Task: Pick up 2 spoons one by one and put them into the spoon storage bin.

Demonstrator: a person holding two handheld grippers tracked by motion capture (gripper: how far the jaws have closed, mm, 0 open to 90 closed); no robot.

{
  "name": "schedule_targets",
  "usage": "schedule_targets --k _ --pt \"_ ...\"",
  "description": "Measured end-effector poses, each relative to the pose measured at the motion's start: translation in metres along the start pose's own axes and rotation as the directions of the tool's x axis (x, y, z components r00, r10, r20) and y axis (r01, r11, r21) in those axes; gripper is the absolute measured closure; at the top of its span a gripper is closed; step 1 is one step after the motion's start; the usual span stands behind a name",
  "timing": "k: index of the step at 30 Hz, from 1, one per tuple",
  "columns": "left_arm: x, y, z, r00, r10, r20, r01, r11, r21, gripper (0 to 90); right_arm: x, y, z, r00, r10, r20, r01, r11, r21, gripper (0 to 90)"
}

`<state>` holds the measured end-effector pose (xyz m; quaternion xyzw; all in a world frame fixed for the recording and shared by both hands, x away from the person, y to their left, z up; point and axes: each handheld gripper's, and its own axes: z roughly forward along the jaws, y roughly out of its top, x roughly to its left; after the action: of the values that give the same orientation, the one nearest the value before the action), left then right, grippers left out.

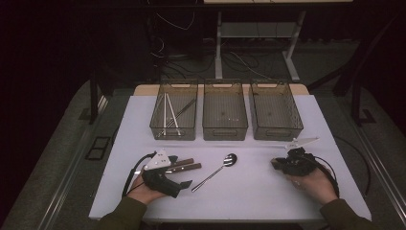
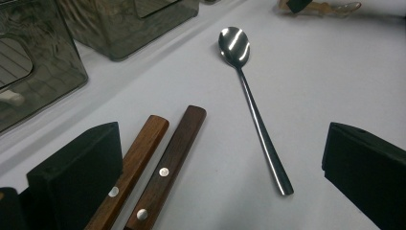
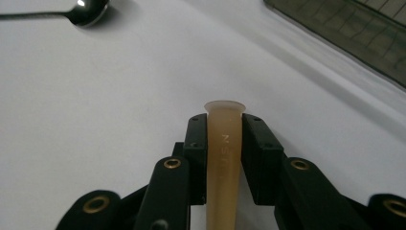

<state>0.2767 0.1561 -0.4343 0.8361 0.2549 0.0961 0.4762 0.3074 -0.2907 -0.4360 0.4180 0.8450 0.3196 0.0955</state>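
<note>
A steel spoon (image 1: 218,170) (image 2: 253,110) lies in the middle of the white table (image 1: 249,196), bowl away from me. Two wooden-handled utensils (image 1: 184,166) (image 2: 158,163) lie side by side to its left. My left gripper (image 1: 181,173) (image 2: 220,143) rests low on the table and is open, its jaws wide apart; the wooden handles run past one jaw and the spoon's handle end lies between the jaws, untouched. At the right, my right gripper (image 1: 277,164) (image 3: 224,125) is shut on a beige plastic utensil handle (image 3: 224,143) (image 2: 321,7), just above the table.
Three smoky clear bins stand in a row at the back: the left bin (image 1: 172,133) holds chopsticks and a long utensil, while the middle bin (image 1: 225,132) and right bin (image 1: 277,132) look bare. Cables trail from both grippers.
</note>
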Motion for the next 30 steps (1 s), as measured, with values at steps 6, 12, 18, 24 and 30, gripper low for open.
schedule_targets --k 6,12,18,24,30 --pt "0.0 0.0 0.0 1.0 -0.002 -0.002 0.002 1.0 0.002 0.0 -0.001 0.006 -0.006 0.9999 0.007 -0.015 -0.007 0.999 -0.035 73.5" --pt "0.0 0.0 0.0 1.0 0.002 -0.002 -0.002 1.0 0.003 0.0 -0.002 0.011 -0.01 0.9997 0.008 -0.023 -0.009 0.998 -0.056 73.5" --pt "0.0 0.0 0.0 1.0 0.002 -0.002 -0.002 1.0 0.003 0.0 -0.004 0.016 -0.014 0.9991 0.022 -0.037 -0.025 0.996 -0.081 73.6" --pt "0.0 0.0 0.0 1.0 0.0 -0.004 0.0 1.0 0.007 0.0 -0.004 0.024 -0.02 0.9989 0.022 -0.042 -0.027 0.993 -0.111 73.6" --pt "0.0 0.0 0.001 1.0 0.003 -0.005 -0.003 1.0 0.005 0.0 -0.004 0.028 -0.024 0.9976 0.033 -0.061 -0.041 0.99 -0.132 73.6"
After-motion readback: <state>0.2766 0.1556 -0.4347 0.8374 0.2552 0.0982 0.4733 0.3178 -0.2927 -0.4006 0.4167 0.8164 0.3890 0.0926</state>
